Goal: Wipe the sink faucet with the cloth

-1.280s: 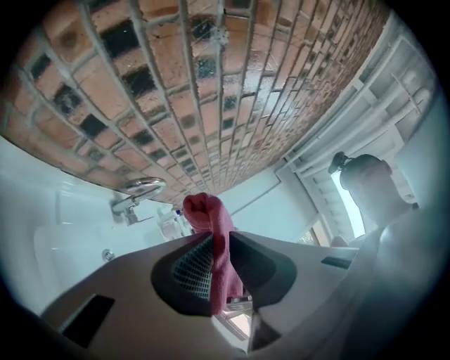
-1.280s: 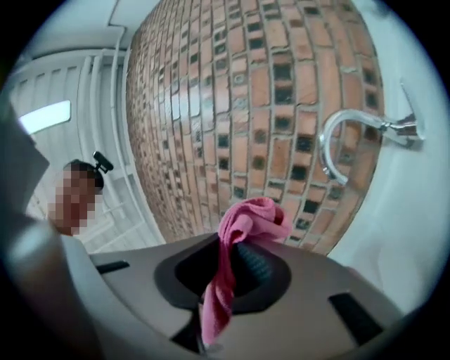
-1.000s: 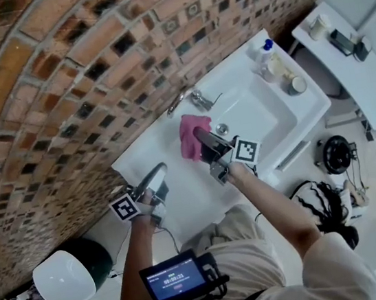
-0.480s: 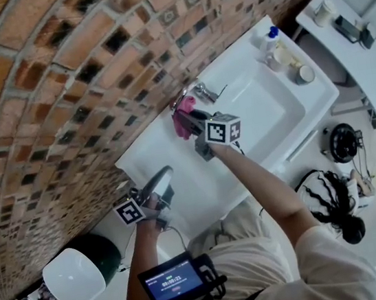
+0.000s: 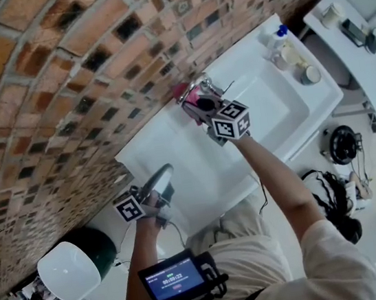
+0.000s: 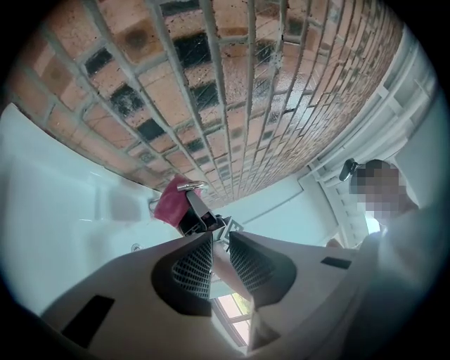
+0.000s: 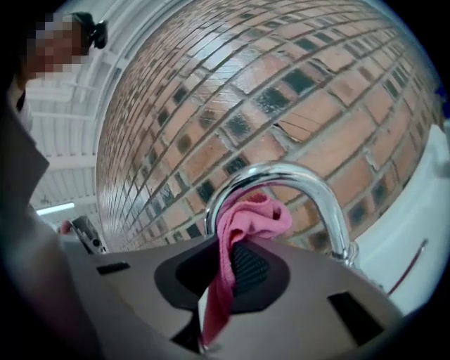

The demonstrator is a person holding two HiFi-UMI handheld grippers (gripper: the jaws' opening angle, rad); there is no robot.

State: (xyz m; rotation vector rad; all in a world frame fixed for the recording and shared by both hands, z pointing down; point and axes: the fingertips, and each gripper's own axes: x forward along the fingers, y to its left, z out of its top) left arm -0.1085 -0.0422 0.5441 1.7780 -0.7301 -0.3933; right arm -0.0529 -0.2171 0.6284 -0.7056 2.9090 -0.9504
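A pink cloth (image 7: pixel 247 216) is pinched in my right gripper (image 7: pixel 228 271), which is shut on it. The bunched end of the cloth presses against the inside of the chrome faucet's (image 7: pixel 309 179) arch, close to the brick wall. In the head view the right gripper (image 5: pixel 199 105) sits at the faucet (image 5: pixel 195 84), with a bit of pink cloth (image 5: pixel 180 90) showing behind it. My left gripper (image 5: pixel 159 183) hovers at the sink counter's near left edge, open, nothing between its pads (image 6: pixel 193 266). In its own view the cloth (image 6: pixel 169 200) and faucet (image 6: pixel 190 187) lie ahead.
The white sink (image 5: pixel 288 121) runs along a brick wall (image 5: pixel 62 94). A soap bottle (image 5: pixel 277 40) and a jar (image 5: pixel 310 74) stand at its far end. A white shelf (image 5: pixel 362 52) is beyond, and a white-lidded bin (image 5: pixel 69 270) stands left of the person.
My right gripper has carried the cloth from over the counter beside the basin up to the faucet at the wall, rolling as it went. The left gripper has barely shifted.
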